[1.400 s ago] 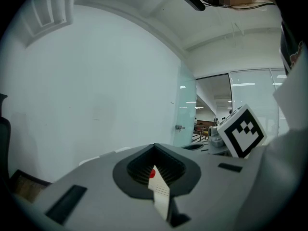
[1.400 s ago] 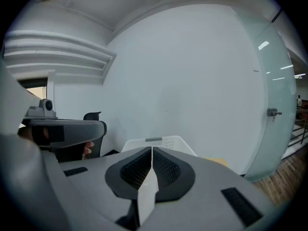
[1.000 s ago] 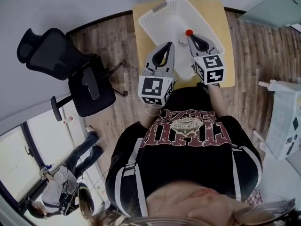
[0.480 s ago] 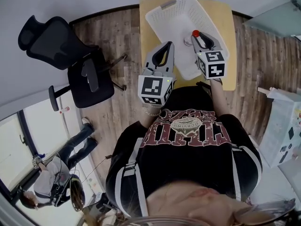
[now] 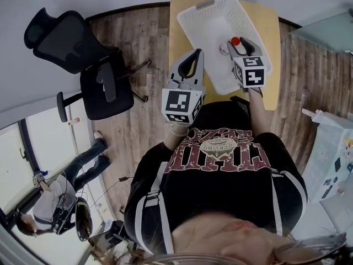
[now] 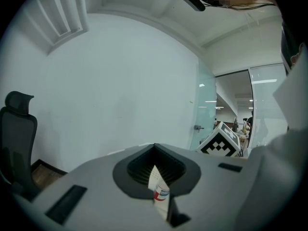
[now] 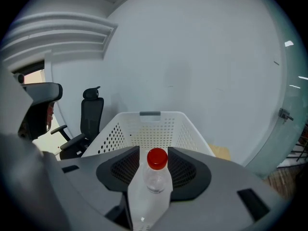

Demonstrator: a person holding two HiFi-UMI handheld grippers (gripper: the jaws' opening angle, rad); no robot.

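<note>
Right tongs: The right gripper (image 5: pixel 238 46) is shut tight on a clear bottle (image 7: pixel 151 191). One jaw squeezes each side of it.
Bottle: Its red cap pokes out past the jaw tips. It hangs in the air just over the near end of the white basket (image 5: pixel 201 24), not touching it.
Why this way: I think the jaws hold the wide body and not the cap because the body gives them more to press on, so the bottle cannot slip.
Left tongs: The left gripper (image 6: pixel 154 150) has its jaw tips pressed together. A thin white strip with a bit of red and blue shows in the slit. I cannot tell what it is. This gripper is held to the side of the basket, out of the way.
Basket and table: The basket has little holes in its walls and sits on a small yellow table (image 5: pixel 270 32).
Room: The floor (image 5: pixel 143 32) is brown wood. A black chair (image 5: pixel 83 54) stands near the table. The wall (image 6: pixel 120 90) is plain white, with a glass door (image 6: pixel 204 109) beside it.
</note>
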